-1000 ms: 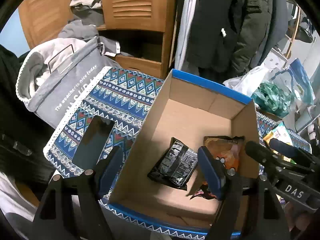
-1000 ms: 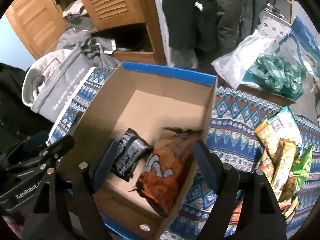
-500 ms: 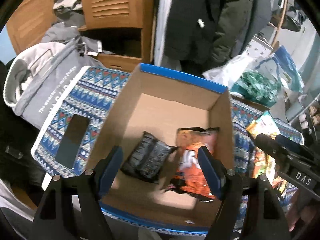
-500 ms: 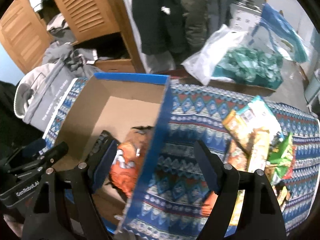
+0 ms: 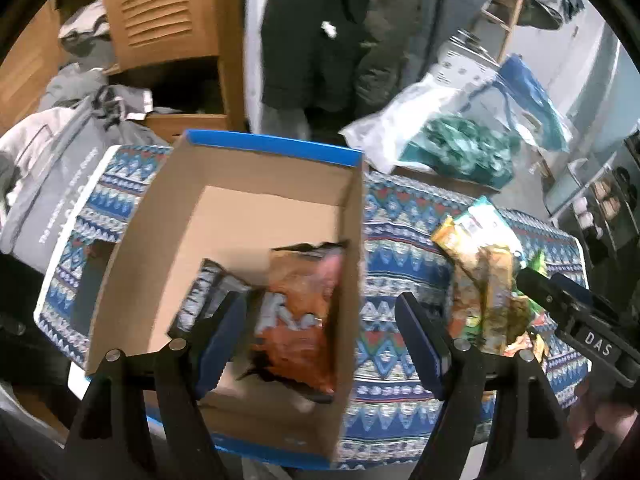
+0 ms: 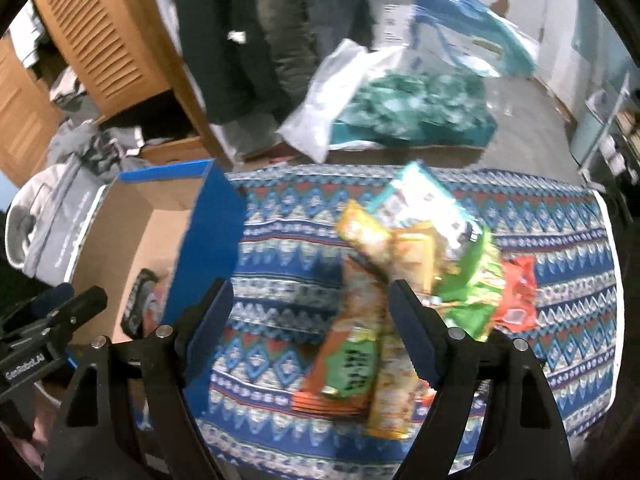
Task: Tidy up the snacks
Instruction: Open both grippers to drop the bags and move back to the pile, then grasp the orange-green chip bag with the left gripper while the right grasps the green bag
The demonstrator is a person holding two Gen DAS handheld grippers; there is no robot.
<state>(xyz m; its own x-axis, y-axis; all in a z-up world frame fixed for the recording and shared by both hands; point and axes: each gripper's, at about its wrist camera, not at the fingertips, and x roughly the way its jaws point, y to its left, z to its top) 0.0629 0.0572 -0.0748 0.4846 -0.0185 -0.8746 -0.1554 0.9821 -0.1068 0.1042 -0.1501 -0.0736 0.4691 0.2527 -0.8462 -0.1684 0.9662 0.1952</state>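
An open cardboard box with blue edges [image 5: 256,184] stands on the patterned tablecloth [image 5: 396,236]. Inside lie an orange snack bag [image 5: 300,312] and a black packet [image 5: 200,300]. A pile of loose snack packets [image 6: 404,280] lies right of the box; it also shows in the left wrist view [image 5: 480,280]. My left gripper [image 5: 320,340] is open and empty above the box's right wall. My right gripper [image 6: 310,328] is open and empty above the cloth, just left of the pile. The box [image 6: 208,232] is at its left.
A grey fabric bag [image 5: 48,184] sits left of the table. A plastic bag with green contents [image 6: 400,108] lies behind it. Wooden louvred cabinets [image 5: 160,8] and hanging coats [image 5: 320,24] stand behind. A dark phone [image 5: 90,292] lies left of the box.
Both grippers have swung right. The left one moved from the box's middle to its right wall. The right one left the box and is now over the cloth by the snack pile.
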